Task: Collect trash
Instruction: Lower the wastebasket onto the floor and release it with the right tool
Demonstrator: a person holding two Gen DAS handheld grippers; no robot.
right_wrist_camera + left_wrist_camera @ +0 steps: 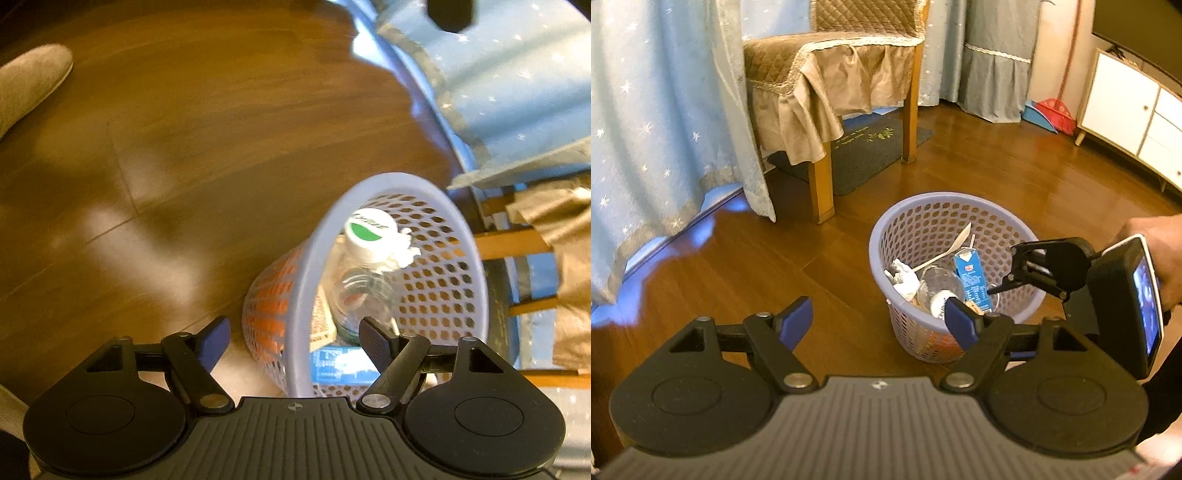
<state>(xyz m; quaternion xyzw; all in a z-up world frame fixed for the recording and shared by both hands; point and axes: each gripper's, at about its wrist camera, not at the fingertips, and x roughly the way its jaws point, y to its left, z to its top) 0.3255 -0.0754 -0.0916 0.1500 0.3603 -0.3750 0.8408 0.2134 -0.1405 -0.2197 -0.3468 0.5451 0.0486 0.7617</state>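
Note:
A lavender perforated basket [877, 254] stands on the wooden floor. Inside it lie a blue milk carton [972, 280], a clear plastic bottle [936, 286], a white plastic spoon [947, 251] and crumpled tissue [904, 277]. My left gripper [881, 323] is open and empty, just in front of and left of the basket. My right gripper [1004, 271] hangs over the basket's right rim. In the right wrist view it [295, 343] is open with nothing held, above the basket's rim [321, 236], the bottle [364, 295], its white and green cap [369, 230] and the carton [343, 363].
Behind the basket stands a wooden chair [831, 74] with a brown quilted cover, on a dark mat [864, 155]. Blue starred curtains [657, 129] hang at left. A white cabinet [1126, 110] and a red dustpan [1056, 114] are at far right. A grey shoe [29, 81] rests on the floor.

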